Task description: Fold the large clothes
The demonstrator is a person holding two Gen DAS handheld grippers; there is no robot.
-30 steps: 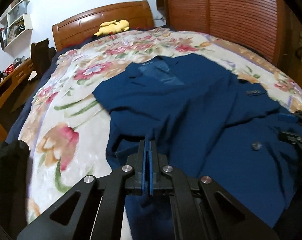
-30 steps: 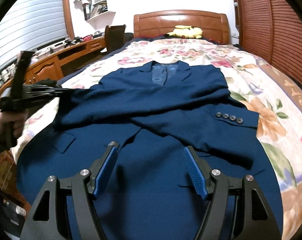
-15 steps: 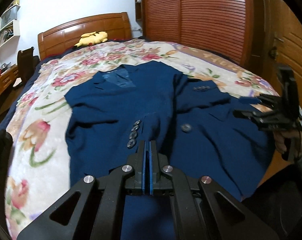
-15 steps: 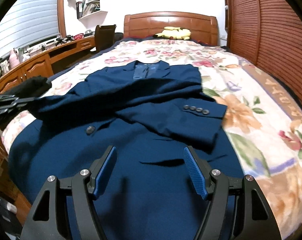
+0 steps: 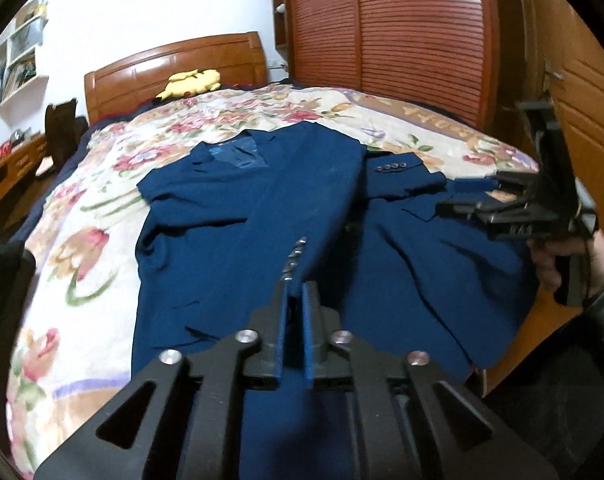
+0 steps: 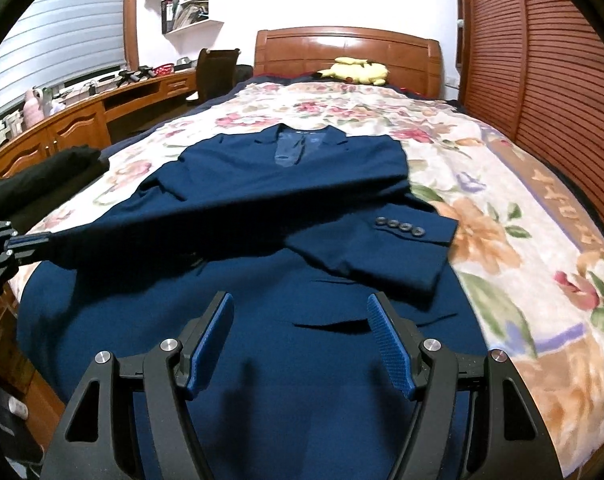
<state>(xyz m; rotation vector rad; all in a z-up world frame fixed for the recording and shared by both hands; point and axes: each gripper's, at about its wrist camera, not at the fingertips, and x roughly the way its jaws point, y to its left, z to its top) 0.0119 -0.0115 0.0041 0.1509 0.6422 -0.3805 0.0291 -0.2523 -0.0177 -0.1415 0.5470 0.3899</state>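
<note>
A navy jacket (image 6: 302,184) lies flat on the floral bed (image 6: 522,216), collar toward the headboard (image 6: 346,56), its long axis running away from me. One sleeve (image 6: 206,224) stretches across the chest toward my left gripper (image 5: 296,300), whose jaws are nearly together on the cuff, though I cannot be sure the grip is firm. My right gripper (image 6: 302,340) hovers low over the hem, jaws wide apart and empty. I judge the left should lay the sleeve down next.
</note>
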